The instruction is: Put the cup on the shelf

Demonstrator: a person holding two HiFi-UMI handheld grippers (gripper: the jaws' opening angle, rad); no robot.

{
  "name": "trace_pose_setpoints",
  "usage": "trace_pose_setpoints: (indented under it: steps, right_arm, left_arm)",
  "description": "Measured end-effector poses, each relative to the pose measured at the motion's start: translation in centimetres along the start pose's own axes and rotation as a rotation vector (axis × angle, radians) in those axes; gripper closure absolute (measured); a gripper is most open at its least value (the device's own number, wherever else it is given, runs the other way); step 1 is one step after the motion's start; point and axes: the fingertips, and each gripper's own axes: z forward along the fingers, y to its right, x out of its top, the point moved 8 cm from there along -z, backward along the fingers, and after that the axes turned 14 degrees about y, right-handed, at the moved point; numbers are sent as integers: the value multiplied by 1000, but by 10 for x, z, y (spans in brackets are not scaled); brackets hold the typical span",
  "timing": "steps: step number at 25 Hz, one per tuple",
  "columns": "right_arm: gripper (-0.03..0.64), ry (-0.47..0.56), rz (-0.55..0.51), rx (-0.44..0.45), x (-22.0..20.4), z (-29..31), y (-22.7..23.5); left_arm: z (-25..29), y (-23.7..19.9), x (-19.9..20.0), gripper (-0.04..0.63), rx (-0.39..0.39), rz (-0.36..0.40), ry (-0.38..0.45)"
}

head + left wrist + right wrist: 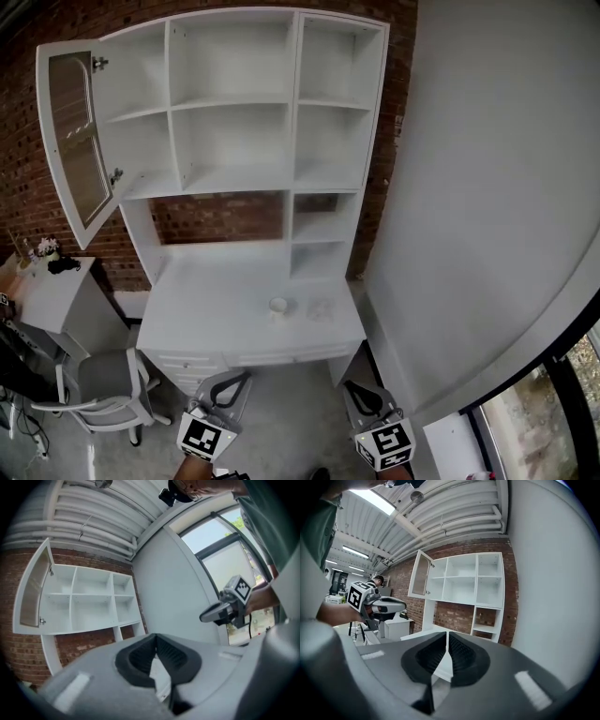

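The left tongs (155, 638) are clenched, tips meeting with nothing between them. The right tongs (447, 634) are released by a thin slit and are likewise empty. Each unit carries a cube printed with black-and-white square marker patterns, the left cube (206, 436) and the right cube (386, 445); the only print visible is these patterns. Both tongs are held side by side over the grey floor (281, 412), in front of the counter (216, 309) and well apart from it. The cup (278, 305), small and white, stands upright on the counter toward its front edge. In the head view it lies ahead of both tongs and between them, touching neither. A pale item (322, 307), too faint to identify, lies just beside the cup on its right. Drawers (192, 361) sit beneath the counter. A white shelf unit (234, 103) rises from the back of the counter, its glass door (80, 141) swung open at the left. Behind it is a brick wall (220, 217), and a white wall (487, 187) closes the right side. A grey office chair (98, 394) and a low white cabinet (47, 291) stand to the left.
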Motion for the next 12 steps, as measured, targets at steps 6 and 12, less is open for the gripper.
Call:
trace_pose_setpoints:
  steps: [6, 12]
  right_arm:
    - [592, 14, 26, 48, -14, 12, 65]
    - [587, 29, 38, 102, -25, 23, 113]
  left_arm:
    - [56, 18, -13, 594, 43, 8, -34]
    - [99, 31, -25, 594, 73, 35, -64]
